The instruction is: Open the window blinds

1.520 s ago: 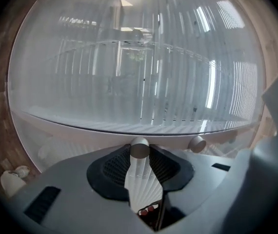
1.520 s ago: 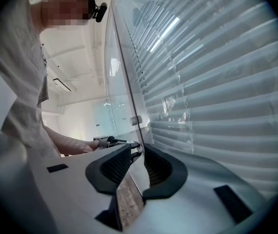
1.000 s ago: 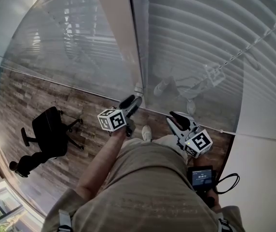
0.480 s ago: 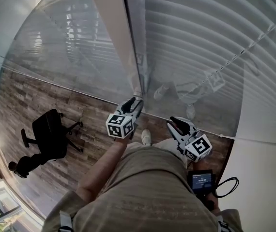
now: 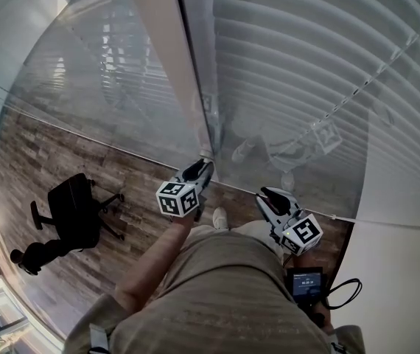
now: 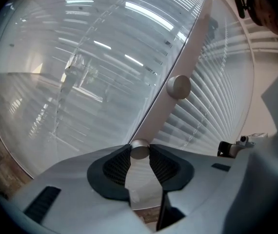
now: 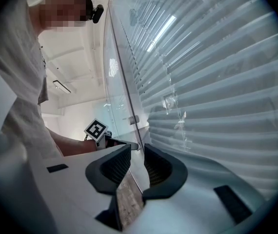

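White slatted blinds [image 5: 306, 72] hang shut behind glass, right of a pale upright frame post [image 5: 188, 72]. In the left gripper view two round metal knobs sit on the post: an upper one [image 6: 179, 87] and a lower knob [image 6: 139, 149]. My left gripper [image 6: 139, 156] has the lower knob between its pad tips; its jaws are closing and both pads appear to touch it. In the head view the left gripper [image 5: 203, 169] reaches the foot of the post. My right gripper [image 5: 269, 195] hovers to the right, near the glass, jaws [image 7: 137, 162] apart with nothing between them.
A glass pane [image 5: 85, 72] left of the post also shows shut blinds. A black office chair [image 5: 74, 209] stands on the wood floor at the left. A small screen device [image 5: 306, 280] with a cable hangs at the person's waist. A white wall [image 5: 409, 257] is at right.
The left gripper has rolled and edged in toward the foot of the post. The right gripper has stayed in place.
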Demonstrator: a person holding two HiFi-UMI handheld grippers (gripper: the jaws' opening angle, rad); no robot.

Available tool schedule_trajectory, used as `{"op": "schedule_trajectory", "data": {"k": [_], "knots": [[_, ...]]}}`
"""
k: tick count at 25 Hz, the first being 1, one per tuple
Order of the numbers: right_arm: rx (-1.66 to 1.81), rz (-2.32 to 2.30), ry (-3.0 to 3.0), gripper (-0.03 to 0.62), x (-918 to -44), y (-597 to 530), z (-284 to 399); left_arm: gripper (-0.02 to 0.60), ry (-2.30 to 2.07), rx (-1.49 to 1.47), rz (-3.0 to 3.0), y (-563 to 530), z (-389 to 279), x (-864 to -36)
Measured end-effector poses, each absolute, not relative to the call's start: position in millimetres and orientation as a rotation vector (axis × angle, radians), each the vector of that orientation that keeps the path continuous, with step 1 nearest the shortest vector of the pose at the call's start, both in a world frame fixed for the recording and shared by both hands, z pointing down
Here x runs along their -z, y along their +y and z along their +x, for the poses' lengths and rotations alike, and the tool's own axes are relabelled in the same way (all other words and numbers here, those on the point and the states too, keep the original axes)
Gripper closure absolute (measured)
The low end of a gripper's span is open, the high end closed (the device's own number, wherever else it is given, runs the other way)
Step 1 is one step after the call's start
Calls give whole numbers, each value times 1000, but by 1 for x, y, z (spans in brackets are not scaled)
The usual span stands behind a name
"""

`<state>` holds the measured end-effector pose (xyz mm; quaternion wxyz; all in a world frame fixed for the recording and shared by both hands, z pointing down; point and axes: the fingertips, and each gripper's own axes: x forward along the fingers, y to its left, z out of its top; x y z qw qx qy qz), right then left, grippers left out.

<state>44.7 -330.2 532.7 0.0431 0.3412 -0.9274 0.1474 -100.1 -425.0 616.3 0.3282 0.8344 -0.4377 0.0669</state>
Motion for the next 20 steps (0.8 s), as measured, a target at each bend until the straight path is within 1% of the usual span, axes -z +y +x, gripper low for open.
{"op": "schedule_trajectory", "data": {"k": [15, 20], "knots": [[-455, 1056, -2839, 503, -535, -335, 42, 448, -975, 55, 1991, -427, -99, -616], [-456, 1058, -2836, 503, -534, -335, 40, 448, -961, 80, 1968, -424, -98, -617]]}}
